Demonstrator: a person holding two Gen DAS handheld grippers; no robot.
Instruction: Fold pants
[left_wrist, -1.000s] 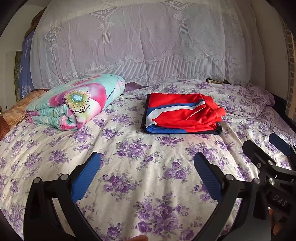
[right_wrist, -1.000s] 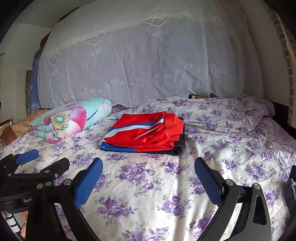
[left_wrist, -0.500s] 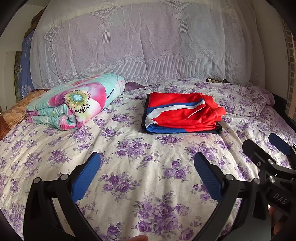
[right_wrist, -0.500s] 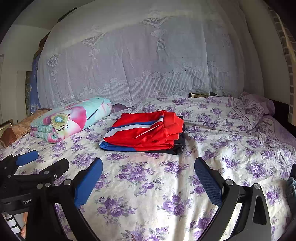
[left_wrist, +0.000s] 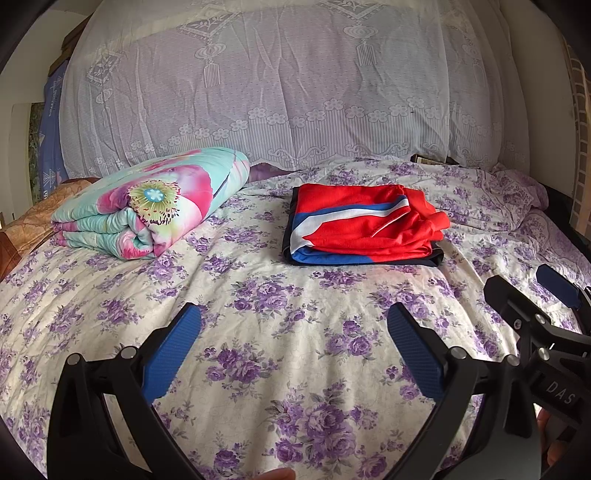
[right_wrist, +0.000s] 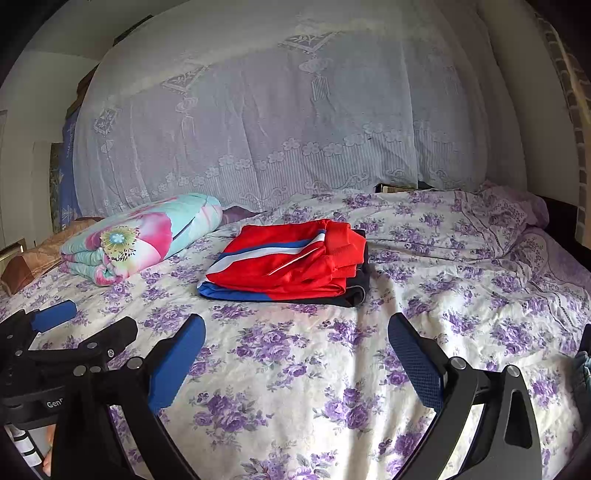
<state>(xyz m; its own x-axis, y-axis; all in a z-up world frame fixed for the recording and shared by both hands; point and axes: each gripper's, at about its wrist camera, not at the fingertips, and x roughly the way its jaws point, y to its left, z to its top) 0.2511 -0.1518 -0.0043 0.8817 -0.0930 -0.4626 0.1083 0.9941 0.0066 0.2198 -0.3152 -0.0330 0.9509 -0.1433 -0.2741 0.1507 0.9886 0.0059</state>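
Under both your claws spreads the bed (left_wrist: 258, 302) in its purple-flowered sheet, with a white lace net (left_wrist: 277, 81) hanging at its far edge. Ahead and to the left of your left claw (left_wrist: 293, 345) lies a folded flowered quilt (left_wrist: 155, 201). The pants (left_wrist: 362, 225), red with blue and white stripes, sit folded ahead of both claws, well apart from them, with bare sheet between. Your right claw (right_wrist: 295, 350) and your left are both spread wide, holding nothing.
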